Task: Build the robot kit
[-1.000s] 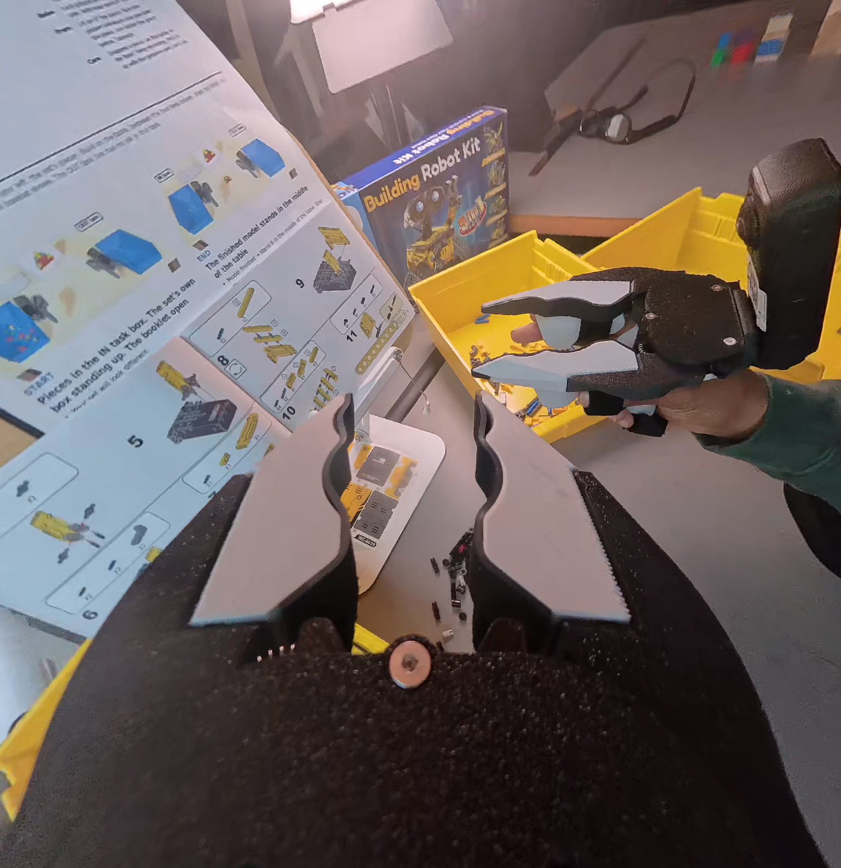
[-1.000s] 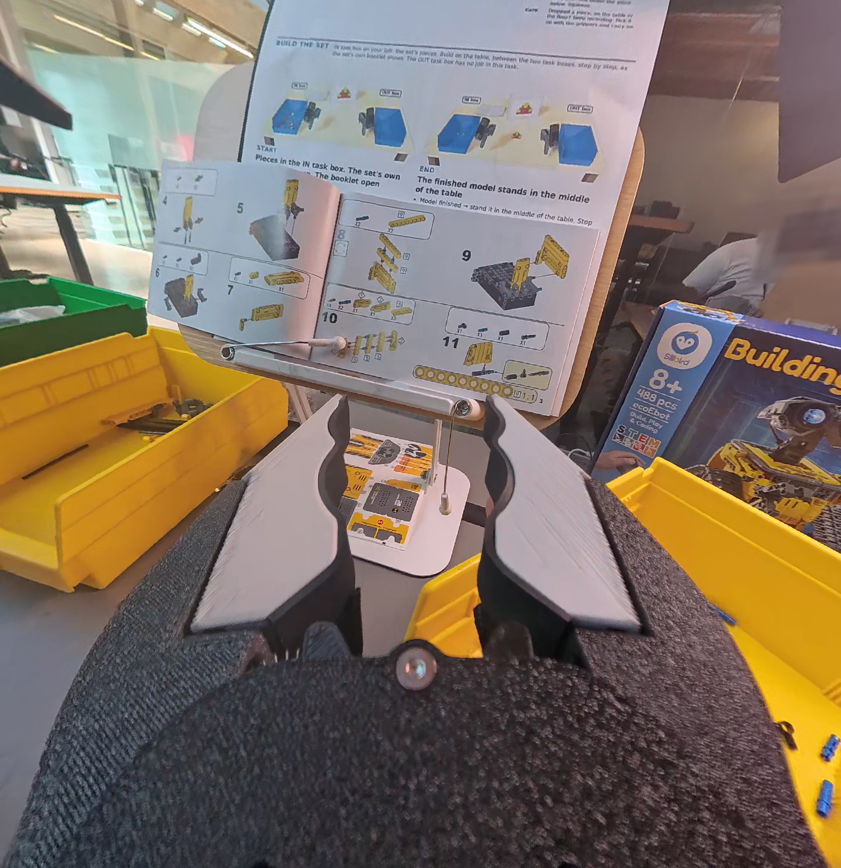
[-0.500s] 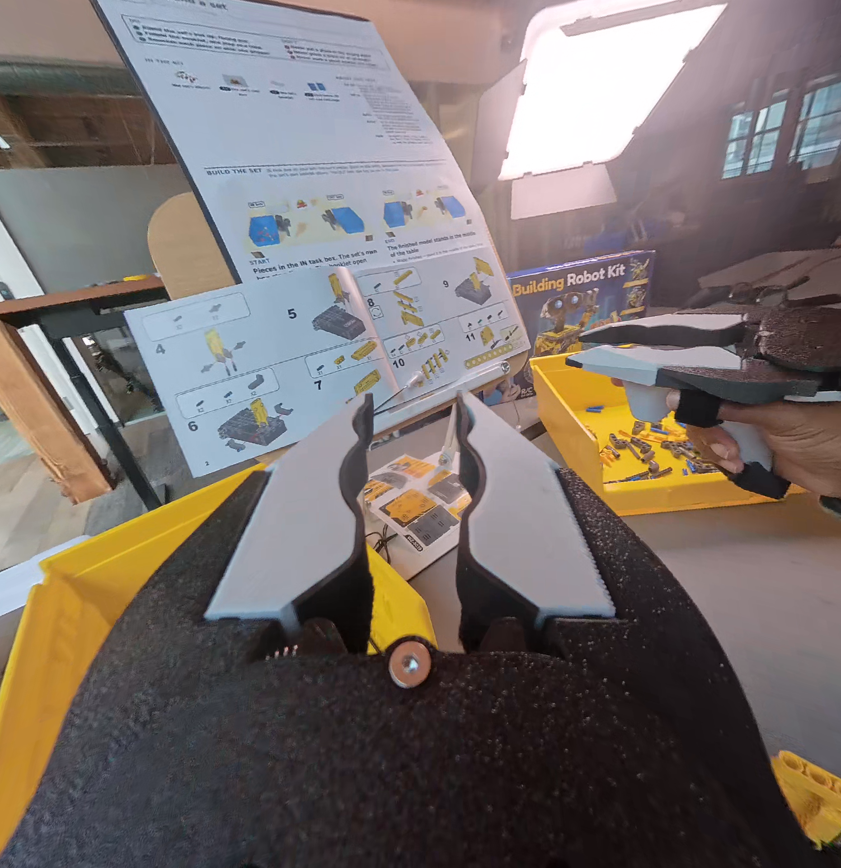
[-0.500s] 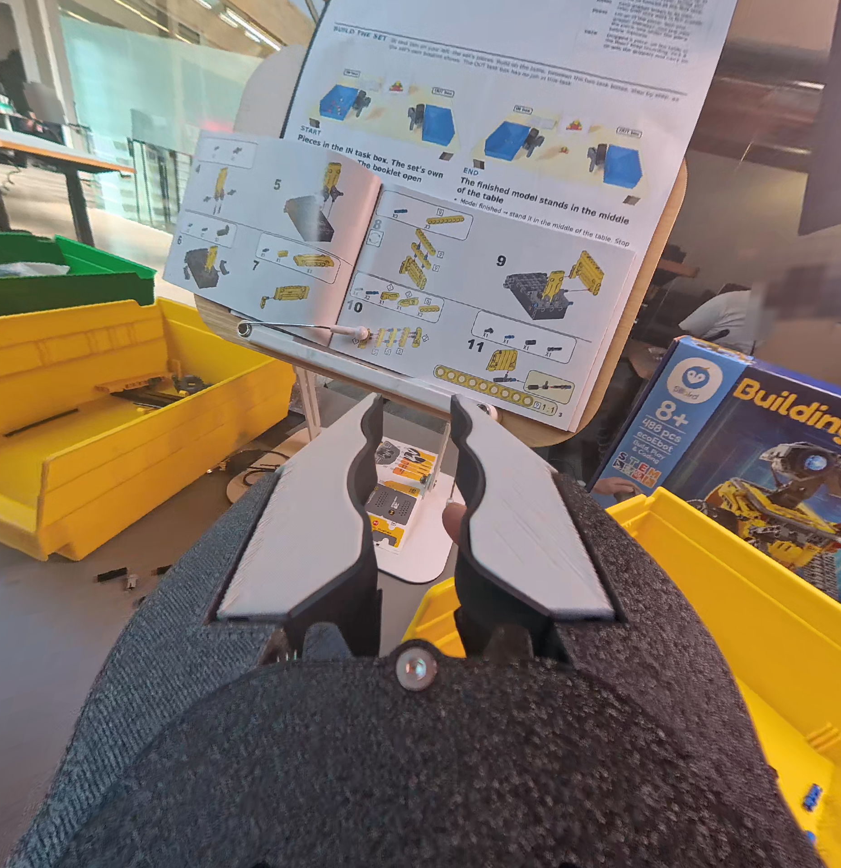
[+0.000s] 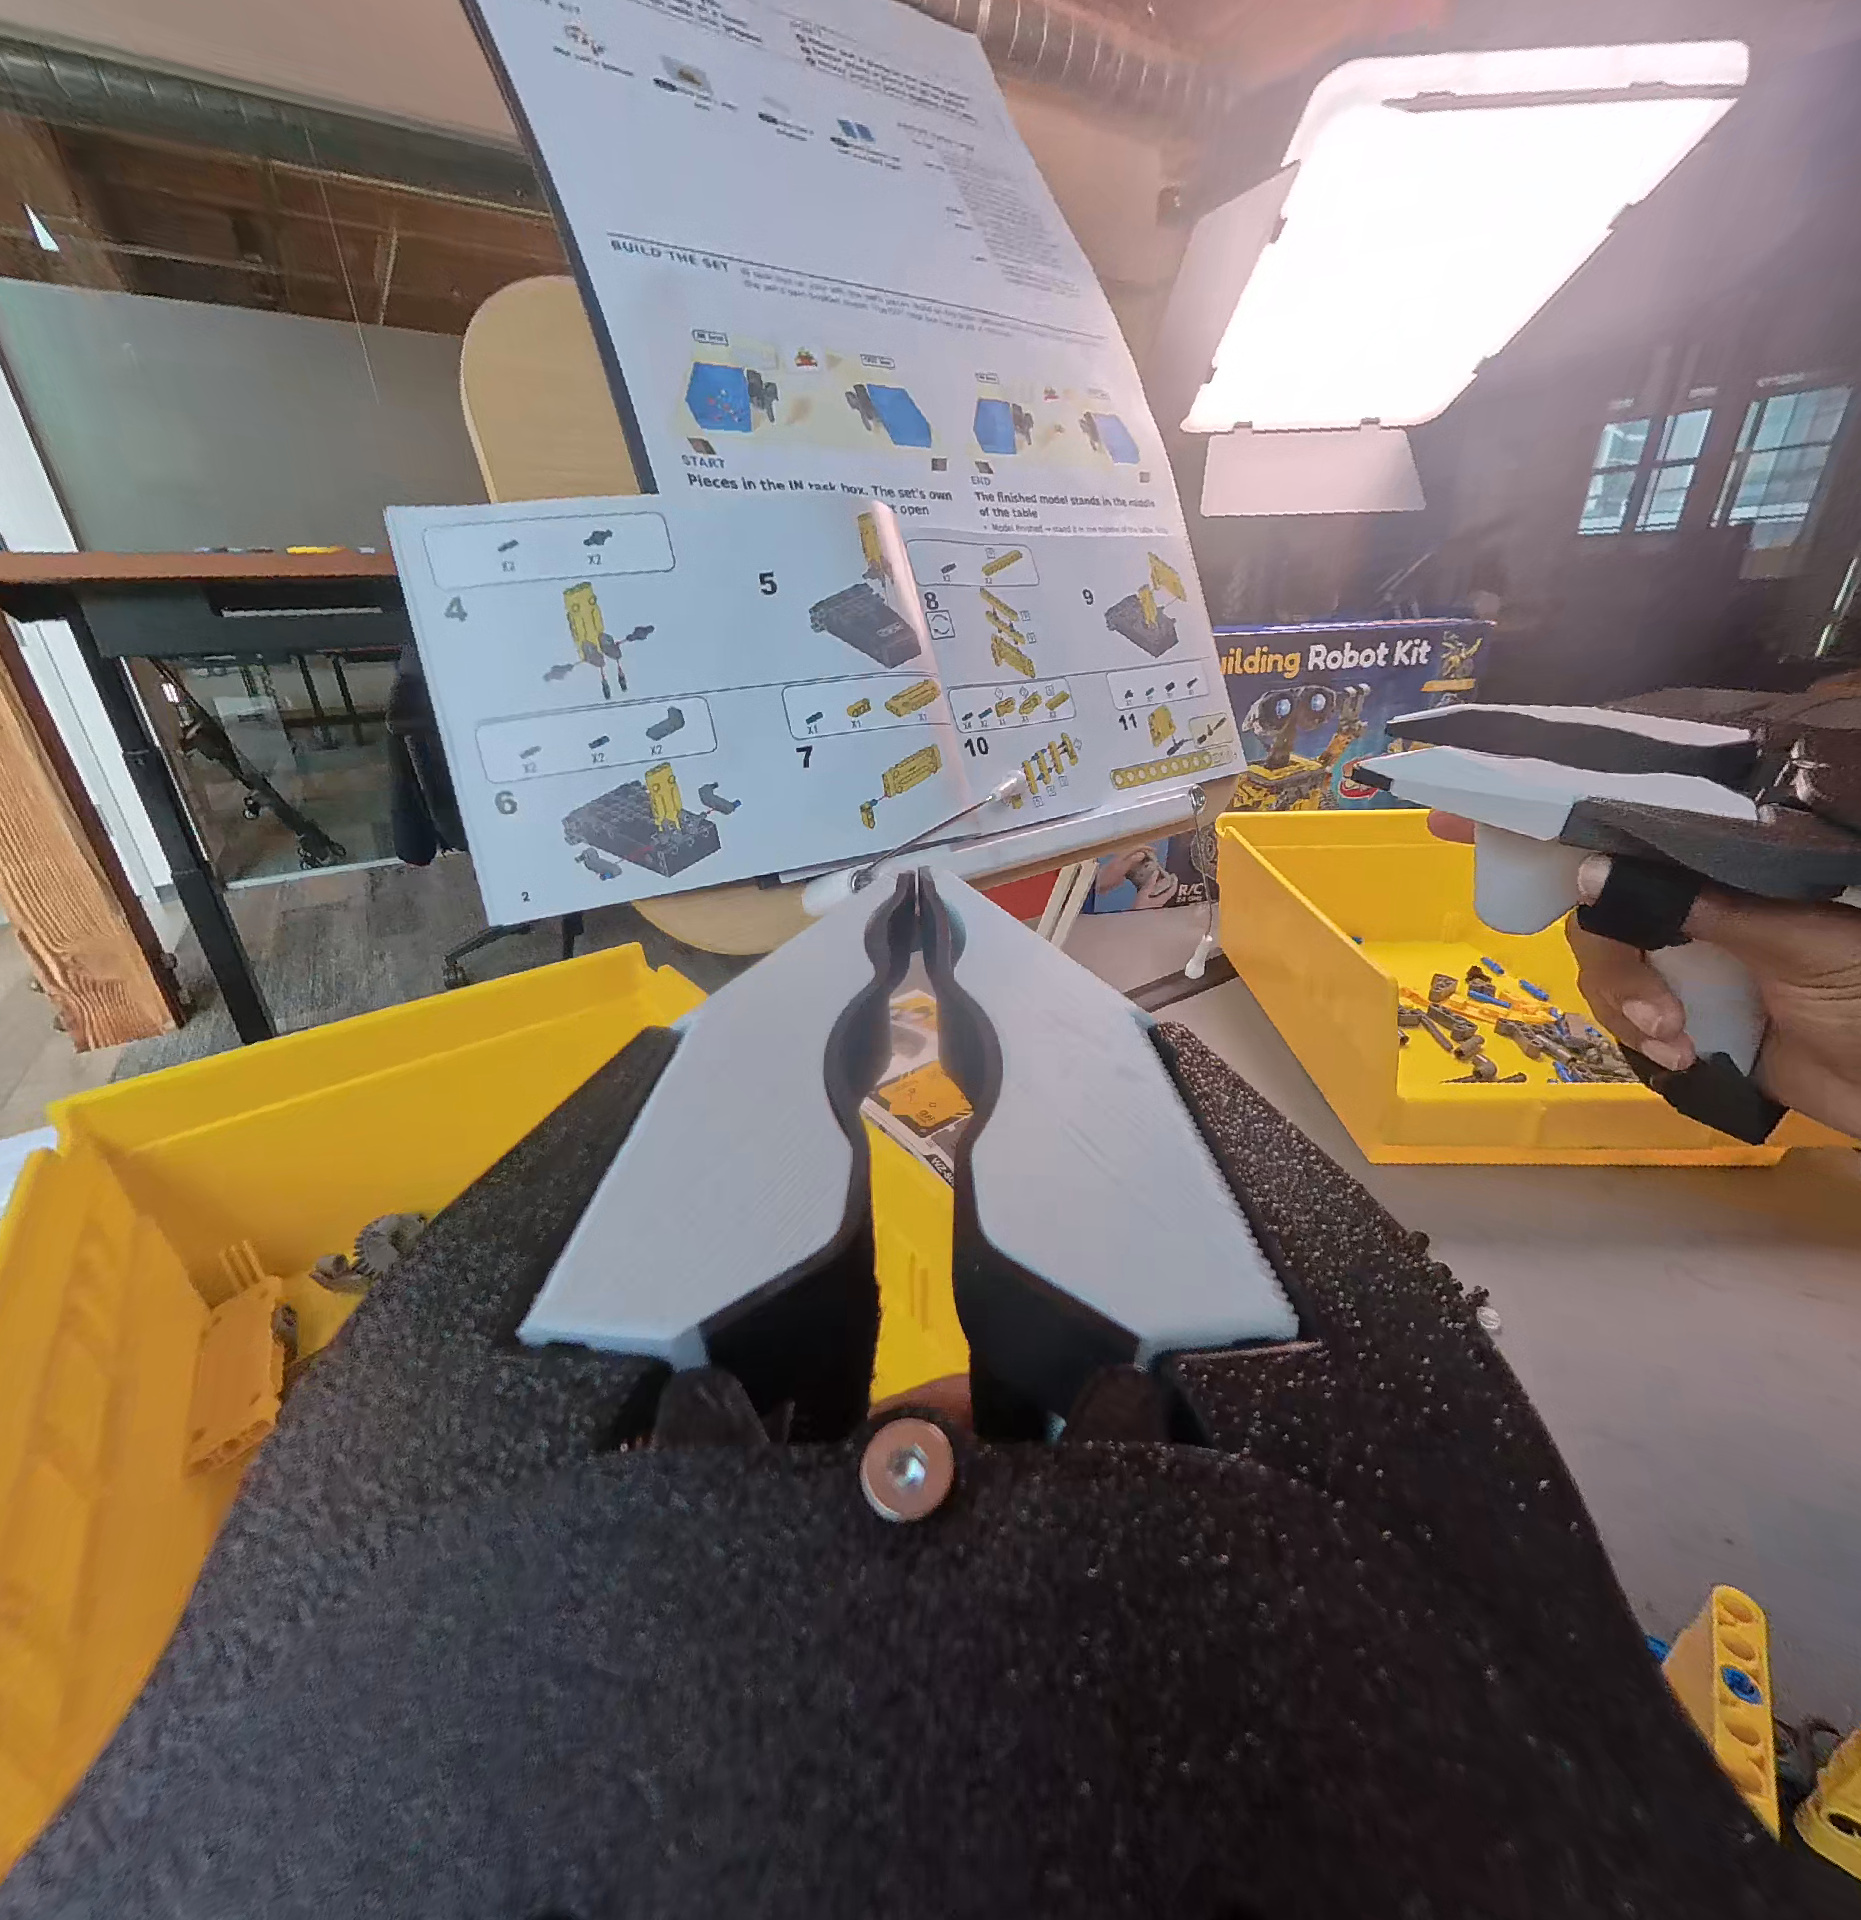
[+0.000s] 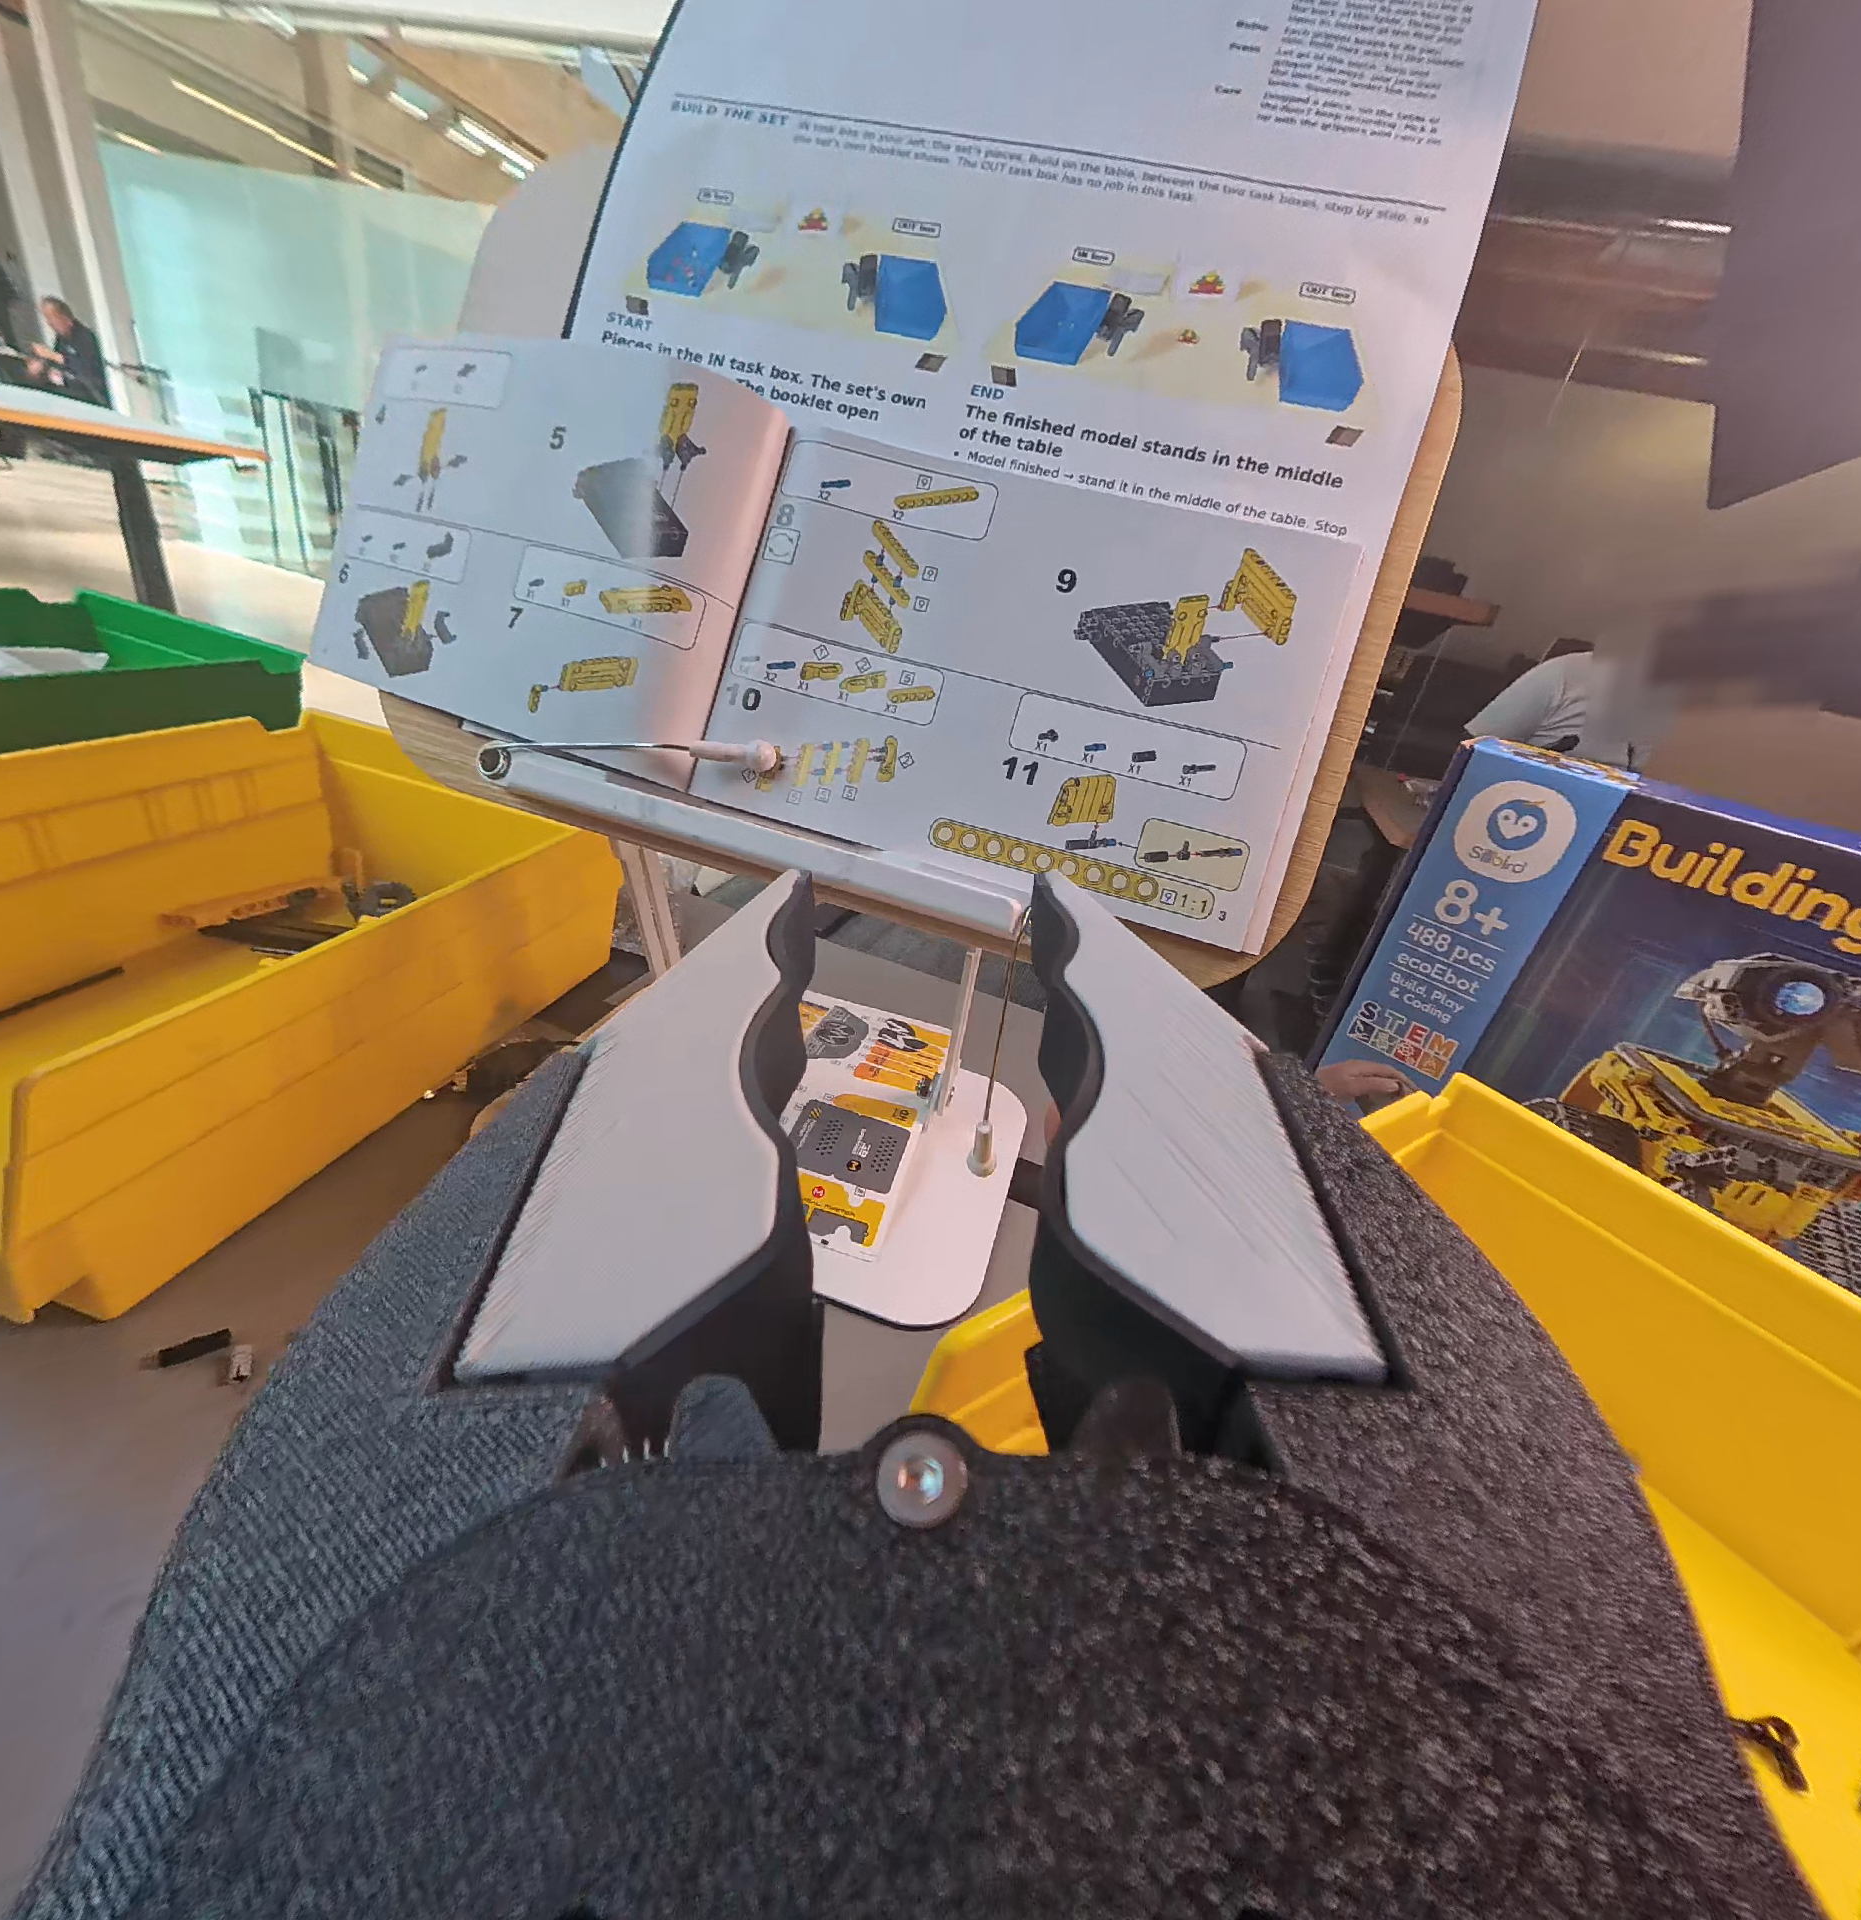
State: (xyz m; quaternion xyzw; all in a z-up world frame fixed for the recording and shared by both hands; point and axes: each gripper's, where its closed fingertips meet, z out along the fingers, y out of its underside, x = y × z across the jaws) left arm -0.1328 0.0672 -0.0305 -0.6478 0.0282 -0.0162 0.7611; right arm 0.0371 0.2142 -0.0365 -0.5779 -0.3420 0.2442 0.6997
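My left gripper (image 5: 915, 894) is shut and empty, held above the near edge of the left yellow bin (image 5: 334, 1091), its tips pointing at the bottom edge of an open instruction booklet (image 5: 697, 707) on a stand. My right gripper (image 6: 921, 904) is open and empty, raised over the corner of the right yellow bin (image 6: 1632, 1299) and facing the same booklet (image 6: 905, 644). It also shows in the left wrist view (image 5: 1373, 753), held by a hand (image 5: 1788, 1029) above the right bin (image 5: 1290, 935), which holds several small pieces (image 5: 1497, 1029).
A printed sheet (image 5: 822, 260) stands behind the booklet. A sticker sheet (image 6: 853, 1122) lies on the stand's white base (image 6: 947, 1278). A blue kit box (image 6: 1632, 935) stands behind the right bin. A green bin (image 6: 126, 665) sits far left. Yellow beams (image 5: 1726, 1704) and small dark pieces (image 6: 193, 1351) lie on the grey table.
My left gripper has closed from open to shut and swung up and back over the left bin. My right gripper narrowed half a second ago and has opened wide again.
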